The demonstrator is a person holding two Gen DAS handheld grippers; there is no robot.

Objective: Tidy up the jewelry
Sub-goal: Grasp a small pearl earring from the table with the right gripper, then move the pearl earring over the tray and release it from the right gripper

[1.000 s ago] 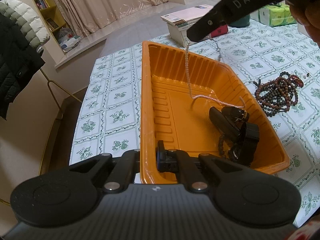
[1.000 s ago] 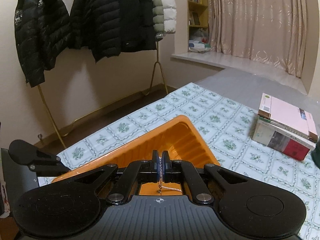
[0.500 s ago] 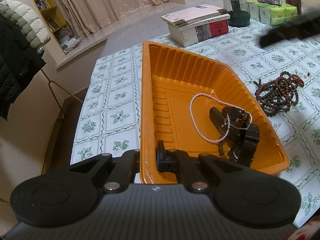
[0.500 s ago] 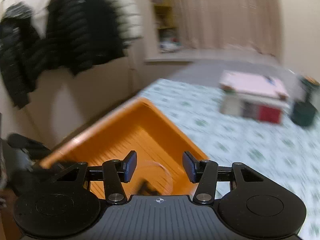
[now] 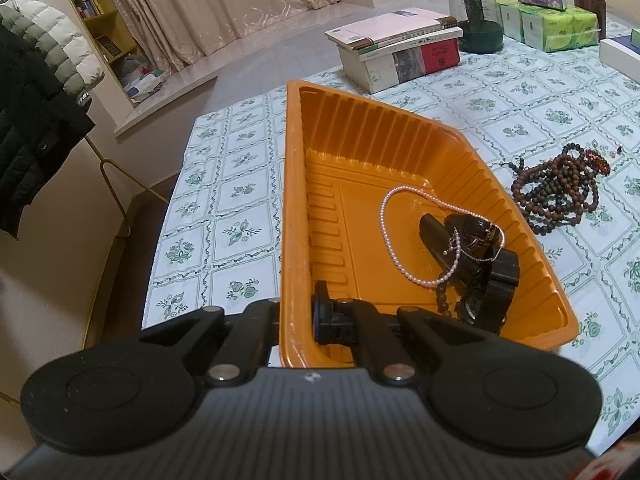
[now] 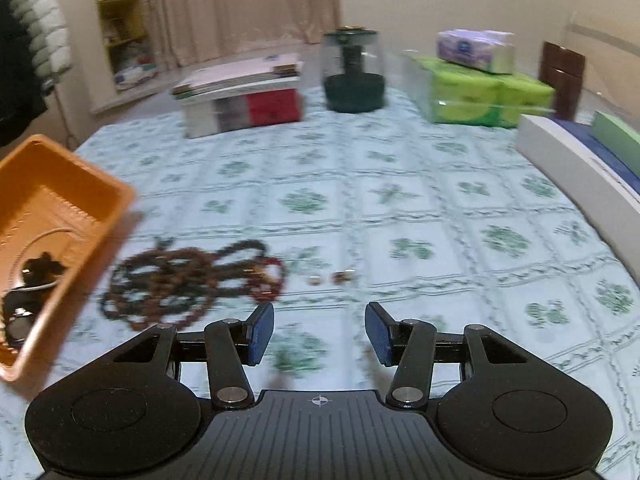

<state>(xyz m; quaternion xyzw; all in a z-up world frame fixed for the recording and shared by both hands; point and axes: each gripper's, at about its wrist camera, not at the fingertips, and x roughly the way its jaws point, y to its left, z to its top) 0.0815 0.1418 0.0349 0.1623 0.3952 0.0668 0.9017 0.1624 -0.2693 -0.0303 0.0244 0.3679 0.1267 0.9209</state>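
Observation:
My left gripper [image 5: 298, 320] is shut on the near-left rim of the orange tray [image 5: 296, 184]. In the tray lie a pearl necklace [image 5: 390, 240], a thin chain [image 5: 476, 256] and black watches [image 5: 480, 276]. A heap of dark bead necklaces [image 5: 556, 192] lies on the tablecloth right of the tray; it also shows in the right wrist view [image 6: 176, 276], with a red bead bracelet [image 6: 268, 280] and small rings [image 6: 340, 277]. My right gripper [image 6: 319, 330] is open and empty, above the cloth just near of the beads. The tray's corner [image 6: 60, 204] is at its left.
A stack of books [image 5: 400, 48], a dark green jar [image 5: 478, 20], green tissue packs [image 6: 480, 100] and a white box [image 6: 580, 168] stand at the table's far side and right. Coats hang on a rack [image 5: 36, 120] past the left table edge.
My right gripper opened and let the pearl necklace fall into the tray, then swung right toward the bead heap. My left gripper kept its hold on the tray rim.

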